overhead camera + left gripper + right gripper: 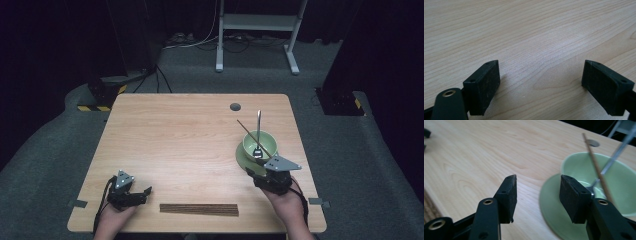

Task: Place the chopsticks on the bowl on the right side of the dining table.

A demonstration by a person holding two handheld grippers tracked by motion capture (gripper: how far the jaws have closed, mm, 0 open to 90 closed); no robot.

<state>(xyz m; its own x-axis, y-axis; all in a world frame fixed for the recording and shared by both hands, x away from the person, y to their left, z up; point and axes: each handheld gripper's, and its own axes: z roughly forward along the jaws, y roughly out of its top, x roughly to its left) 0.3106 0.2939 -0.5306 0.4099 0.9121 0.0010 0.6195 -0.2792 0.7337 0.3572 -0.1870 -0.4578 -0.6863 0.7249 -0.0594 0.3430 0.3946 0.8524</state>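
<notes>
A pale green bowl [250, 145] stands on a green saucer [242, 156] at the right of the wooden table [190, 135]. A metal utensil [259, 122] and a thin wooden stick [247, 129] lean in the bowl. My right gripper [261, 169] sits just in front of the saucer, open, with nothing between its jaws. In the right gripper view the gripper [537, 180] points at the saucer's [551, 202] left edge, with the bowl [624, 182] and the stick [596, 167] beyond its right jaw. My left gripper [147, 192] rests low at the front left, open [541, 67] over bare wood.
A flat brown slatted strip [199, 209] lies along the table's front edge between the two hands. A round cable hole [235, 106] sits near the far edge. Behind the table stands a white frame [257, 35] on grey carpet.
</notes>
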